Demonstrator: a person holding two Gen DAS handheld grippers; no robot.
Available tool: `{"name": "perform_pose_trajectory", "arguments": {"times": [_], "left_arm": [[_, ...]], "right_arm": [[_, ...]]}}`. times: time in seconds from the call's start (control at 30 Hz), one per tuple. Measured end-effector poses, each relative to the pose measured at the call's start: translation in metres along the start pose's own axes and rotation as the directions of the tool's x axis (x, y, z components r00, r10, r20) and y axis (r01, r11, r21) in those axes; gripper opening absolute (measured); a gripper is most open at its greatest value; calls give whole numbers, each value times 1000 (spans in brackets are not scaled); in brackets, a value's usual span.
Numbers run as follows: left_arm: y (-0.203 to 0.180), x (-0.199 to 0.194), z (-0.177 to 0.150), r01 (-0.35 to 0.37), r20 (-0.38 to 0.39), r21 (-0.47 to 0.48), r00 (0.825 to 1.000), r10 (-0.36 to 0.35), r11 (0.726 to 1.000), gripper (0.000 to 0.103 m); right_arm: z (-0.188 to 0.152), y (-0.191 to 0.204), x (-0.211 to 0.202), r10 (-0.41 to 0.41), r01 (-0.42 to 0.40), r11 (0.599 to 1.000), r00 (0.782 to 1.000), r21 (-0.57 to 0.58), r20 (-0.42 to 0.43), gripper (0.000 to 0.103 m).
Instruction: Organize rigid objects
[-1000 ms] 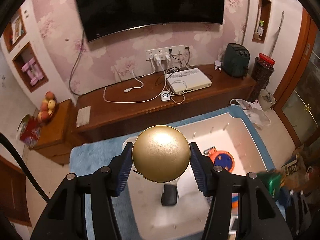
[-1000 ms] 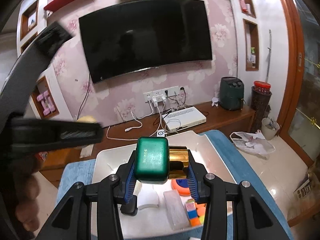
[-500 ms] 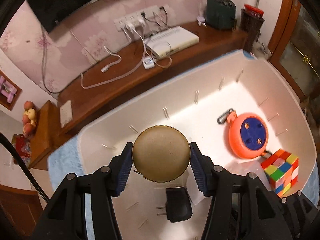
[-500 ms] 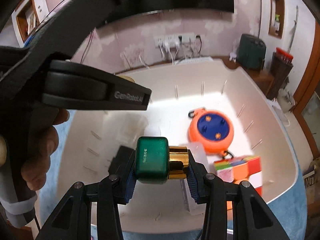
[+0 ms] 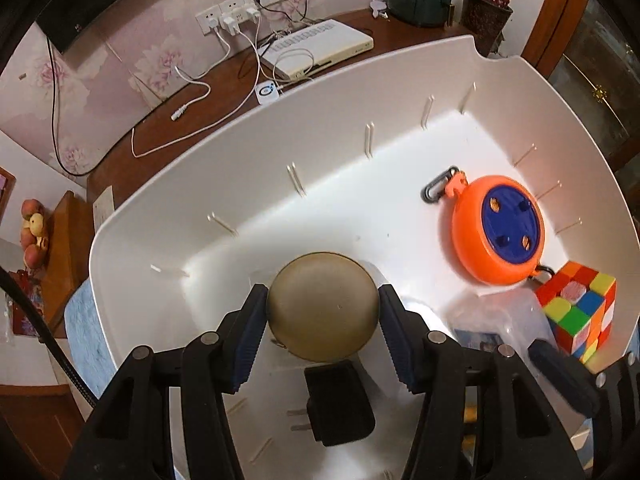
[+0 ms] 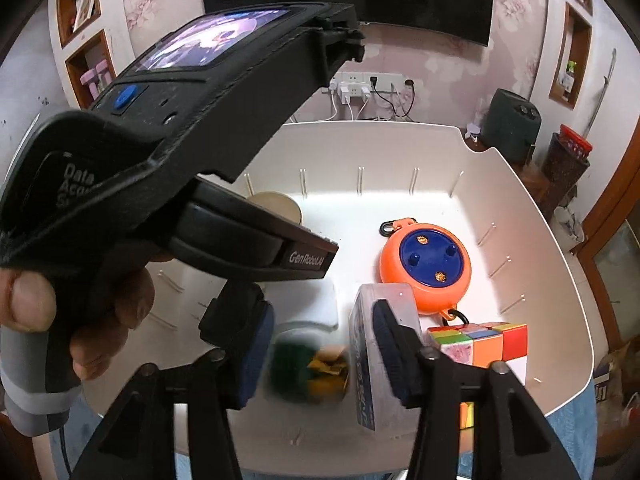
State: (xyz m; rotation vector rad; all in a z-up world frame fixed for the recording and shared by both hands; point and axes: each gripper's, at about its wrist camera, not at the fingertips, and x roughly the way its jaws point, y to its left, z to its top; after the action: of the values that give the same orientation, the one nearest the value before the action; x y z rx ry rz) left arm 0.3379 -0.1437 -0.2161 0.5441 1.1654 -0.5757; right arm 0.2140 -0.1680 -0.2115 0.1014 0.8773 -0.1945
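At the centre of the left wrist view, the left gripper closes its ribbed blue pads on a smooth, round gold lid low inside a glossy white plastic bin. A black plug lies beneath it. In the right wrist view, the right gripper stands open, its jaws having just parted; a blurred green-and-gold bottle sits loose between them, beside a clear rectangular box. An orange disc-shaped reel with a blue hub and a multicoloured puzzle cube rest at the right. The bin sits on fluffy blue cloth; behind, a dark wooden console carries white cables before pink floral wallpaper.
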Motion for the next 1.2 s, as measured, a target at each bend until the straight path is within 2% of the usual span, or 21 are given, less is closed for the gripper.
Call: {"name": "perform_pose_trajectory", "arguments": {"times": [0.07, 0.13, 0.2, 0.4, 0.67, 0.87, 1.1, 1.2], "left_arm": [[-2, -3, -3, -8, 6, 6, 1000, 8, 1000, 66], [-3, -8, -6, -11, 15, 4, 1000, 11, 1000, 80], [-3, -13, -9, -13, 20, 2, 1000, 12, 1000, 85], [-4, -34, -18, -21, 39, -10, 999, 21, 1000, 86], [2, -90, -41, -1, 121, -110, 993, 15, 994, 85], [6, -131, -69, 27, 175, -187, 985, 7, 982, 85], [-3, -169, -106, 26, 216, -241, 976, 28, 970, 85], [-11, -178, -121, 18, 220, -254, 975, 39, 967, 86]], "right_arm": [[-2, 1, -1, 0, 0, 1000, 1000, -8, -1, 60], [-6, 1, -5, 7, -7, 1000, 1000, -8, 3, 64], [-8, 0, -10, 18, -18, 1000, 1000, -9, 12, 65], [-10, -2, -27, 31, -31, 1000, 999, -6, 39, 67], [-18, -8, -69, 58, -60, 998, 995, 18, 86, 67], [-32, -9, -102, 78, -81, 997, 991, 18, 106, 67], [-49, -16, -147, 112, -111, 994, 982, -19, 153, 67], [-57, -24, -164, 116, -112, 993, 977, -31, 180, 74]]}}
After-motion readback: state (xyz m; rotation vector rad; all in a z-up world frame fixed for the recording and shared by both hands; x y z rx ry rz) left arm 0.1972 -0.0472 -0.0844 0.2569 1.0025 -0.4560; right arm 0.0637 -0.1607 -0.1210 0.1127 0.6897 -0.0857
